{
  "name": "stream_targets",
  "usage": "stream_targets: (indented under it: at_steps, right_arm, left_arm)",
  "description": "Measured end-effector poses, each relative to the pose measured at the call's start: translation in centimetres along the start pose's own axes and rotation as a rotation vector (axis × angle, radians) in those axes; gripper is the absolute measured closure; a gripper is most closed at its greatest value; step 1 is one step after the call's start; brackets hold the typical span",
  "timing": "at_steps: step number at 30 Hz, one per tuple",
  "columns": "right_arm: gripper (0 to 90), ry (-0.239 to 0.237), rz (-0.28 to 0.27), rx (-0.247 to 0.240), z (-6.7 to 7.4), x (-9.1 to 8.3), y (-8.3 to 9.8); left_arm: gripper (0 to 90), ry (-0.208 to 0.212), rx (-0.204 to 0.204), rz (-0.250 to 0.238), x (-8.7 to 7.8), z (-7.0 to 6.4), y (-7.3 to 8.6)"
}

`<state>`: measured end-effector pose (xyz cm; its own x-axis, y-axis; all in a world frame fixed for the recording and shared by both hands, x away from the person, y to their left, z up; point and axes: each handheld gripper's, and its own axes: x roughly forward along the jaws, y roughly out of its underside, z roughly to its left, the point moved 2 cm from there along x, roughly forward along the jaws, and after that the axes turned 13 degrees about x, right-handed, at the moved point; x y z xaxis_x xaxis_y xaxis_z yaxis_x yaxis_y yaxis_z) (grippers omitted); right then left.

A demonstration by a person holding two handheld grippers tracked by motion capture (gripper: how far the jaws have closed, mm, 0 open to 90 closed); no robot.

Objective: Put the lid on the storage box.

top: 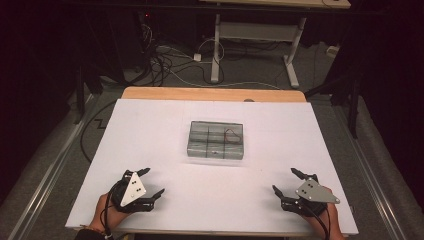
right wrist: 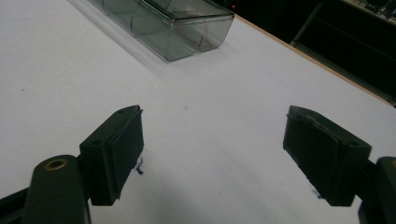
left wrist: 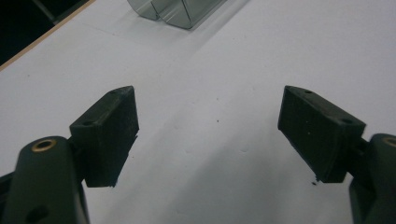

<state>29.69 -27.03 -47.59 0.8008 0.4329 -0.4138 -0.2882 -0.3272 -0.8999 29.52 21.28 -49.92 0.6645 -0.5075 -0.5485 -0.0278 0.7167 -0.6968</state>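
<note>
While both grippers wait near the table's front edge, the clear box (top: 216, 140) sits mid-table.
Left gripper (top: 152, 184) and right gripper (top: 285, 182) each have jaws spread wide, holding nothing, well short of it.

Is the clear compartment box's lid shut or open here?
Shut, it seems: the clear compartment box lies flat on the table, and the right gripper view shows a flat lid flush on its walls.

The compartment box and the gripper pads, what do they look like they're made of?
The box looks like clear, smoke-tinted hard plastic: glossy, see-through walls and dividers with bright glints. The pads look like matte black rubber or a soft plastic, finely grained with slightly ragged edges; which of the two I can't tell.
</note>
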Motion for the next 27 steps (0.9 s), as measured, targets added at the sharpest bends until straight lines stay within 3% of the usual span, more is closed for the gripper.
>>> stream_targets:
  at_steps: [14,22,27]
  right_arm:
    - [20.7,0.001,-0.002,-0.004,0.05,0.37,-0.3]
    - [19.9,0.009,-0.012,0.0,-0.19,-0.04,-0.22]
    - [19.8,0.011,-0.018,0.0,-0.12,-0.02,-0.46]
  left_arm:
    - [20.1,0.002,-0.017,-0.004,0.0,0.17,0.18]
    - [20.1,-0.004,-0.004,-0.004,-0.02,0.27,-0.14]
    - [20.1,-0.003,-0.025,-0.008,-0.05,0.44,0.12]
